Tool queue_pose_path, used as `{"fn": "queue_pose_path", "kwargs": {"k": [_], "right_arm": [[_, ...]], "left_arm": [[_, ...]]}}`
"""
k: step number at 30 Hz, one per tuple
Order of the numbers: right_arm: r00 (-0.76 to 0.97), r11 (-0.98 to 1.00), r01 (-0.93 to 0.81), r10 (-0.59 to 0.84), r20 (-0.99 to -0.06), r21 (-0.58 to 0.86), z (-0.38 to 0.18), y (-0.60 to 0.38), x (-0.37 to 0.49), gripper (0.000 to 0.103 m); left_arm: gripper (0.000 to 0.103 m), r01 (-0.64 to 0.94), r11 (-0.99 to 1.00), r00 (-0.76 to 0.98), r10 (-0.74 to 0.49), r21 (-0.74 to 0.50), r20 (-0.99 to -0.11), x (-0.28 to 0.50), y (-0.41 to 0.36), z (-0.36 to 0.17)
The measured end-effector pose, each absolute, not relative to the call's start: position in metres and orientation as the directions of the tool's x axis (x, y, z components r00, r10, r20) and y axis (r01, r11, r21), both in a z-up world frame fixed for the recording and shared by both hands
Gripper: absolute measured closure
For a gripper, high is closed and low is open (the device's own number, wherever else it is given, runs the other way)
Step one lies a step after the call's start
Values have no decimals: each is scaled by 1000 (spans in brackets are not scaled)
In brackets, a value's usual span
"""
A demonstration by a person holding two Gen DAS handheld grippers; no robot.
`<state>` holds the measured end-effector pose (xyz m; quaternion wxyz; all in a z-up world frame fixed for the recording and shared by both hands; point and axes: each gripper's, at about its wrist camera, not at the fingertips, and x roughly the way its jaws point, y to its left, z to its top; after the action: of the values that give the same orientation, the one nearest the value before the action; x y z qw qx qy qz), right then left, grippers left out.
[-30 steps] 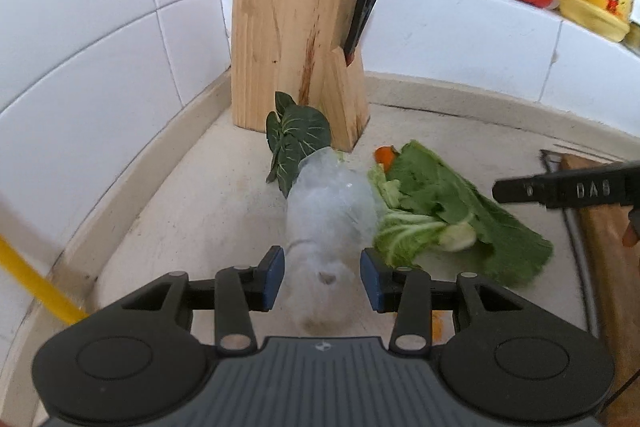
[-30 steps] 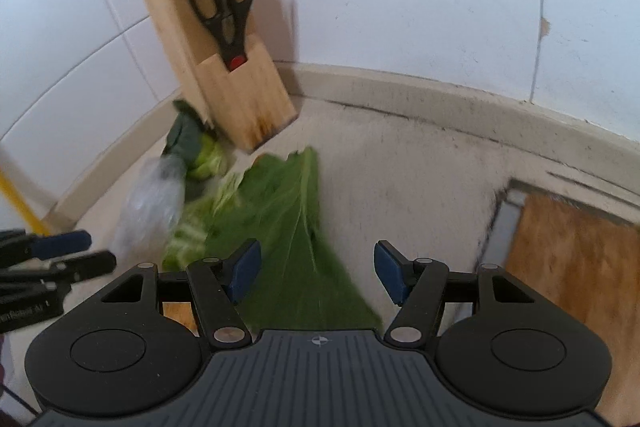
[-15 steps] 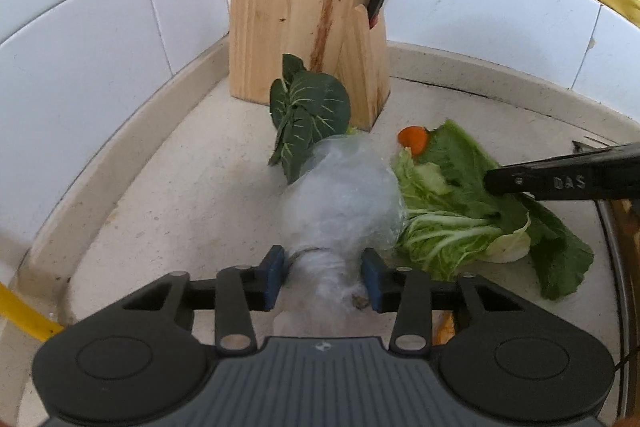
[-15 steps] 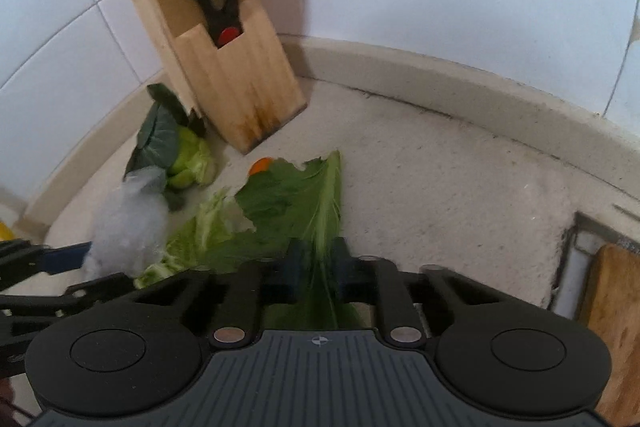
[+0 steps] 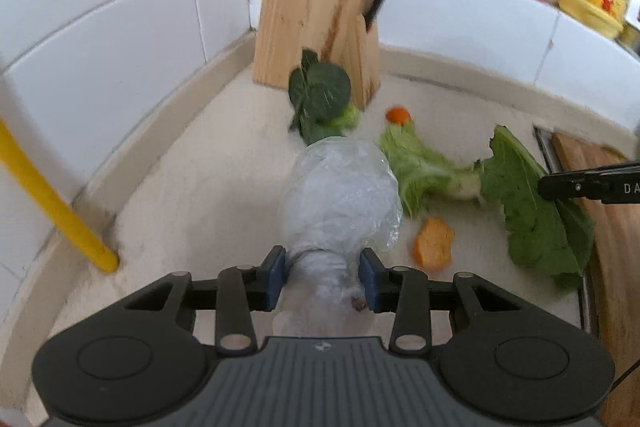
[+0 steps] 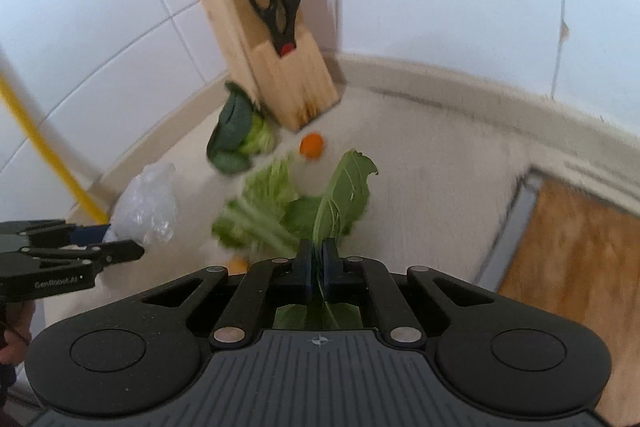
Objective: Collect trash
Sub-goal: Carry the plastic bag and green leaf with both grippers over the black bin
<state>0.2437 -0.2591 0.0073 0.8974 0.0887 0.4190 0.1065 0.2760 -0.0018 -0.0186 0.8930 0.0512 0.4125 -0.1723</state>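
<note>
Trash on the counter: plastic bag [image 5: 340, 195] pinched by the left gripper [image 5: 323, 277], green leaf [image 6: 340, 195] clamped in the right gripper [image 6: 319, 269].

Left wrist view: bag's gathered neck squeezed between the blue pads, puffed body stretching straight ahead toward the knife block [image 5: 320, 7], long axis in line with the fingers. Beyond it the dark leaf bunch [image 5: 320, 99]; to the right a cabbage piece [image 5: 428, 175], two orange scraps [image 5: 434, 243] loose on the counter, nearer this hand. No bin in sight (nothing to drop into yet).
Right wrist view: jaws just closing, now pinched tight on the leaf's stem end, blade rising ahead and clear of the counter, cabbage piece [image 6: 260, 211] trailing just left. Bag [image 6: 148, 203] and left gripper [image 6: 120, 247] at the left edge.
</note>
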Motion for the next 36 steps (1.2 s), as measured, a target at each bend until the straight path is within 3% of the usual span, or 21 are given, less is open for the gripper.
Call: {"fn": "queue_pose_path", "kwargs": {"k": [2,4,8,9,14,16,18,19,20,21,36], "right_arm": [[611,967,-113,248,-751,227,1,-258,239,94],[611,976,-107,215,-762,189,-4,-255,237,83],[630,985,-116,175,-757,131,-7,-252,238,36],[634,985,-121,171,-754,122,-8,-251,238,33],[610,985,-122,169,-774,119,-21,-251,246,35],[591,985,-112,174,-788,133,-28,-251,247,44],[584,983,-124,184,-791,137,-31,-249,244,69],[578,983,-126,182,-795,133,-32,-248,243,77],[571,982,-122,189,-799,145,-32,-249,243,90],[563,980,-111,200,-802,166,-32,-251,243,92],[681,951,-108,282,-675,288,31,-272,201,96]], "left_arm": [[67,339,940,593,-240,-32,-769,274,-3,-26],[63,335,942,584,-226,-22,-780,274,-6,-31],[47,347,938,596,-217,4,-773,276,-11,-33],[44,347,937,604,-206,22,-770,278,-13,-34],[40,343,938,608,-182,48,-773,285,-21,-41],[40,337,941,609,-181,45,-773,287,-23,-45],[46,330,943,607,-175,46,-776,290,-24,-48],[60,326,945,597,-178,34,-782,292,-24,-48],[65,325,946,584,-190,13,-789,294,-23,-48],[69,319,948,577,-197,-2,-793,295,-23,-47],[72,272,959,670,-249,-81,-700,246,10,16]]}}
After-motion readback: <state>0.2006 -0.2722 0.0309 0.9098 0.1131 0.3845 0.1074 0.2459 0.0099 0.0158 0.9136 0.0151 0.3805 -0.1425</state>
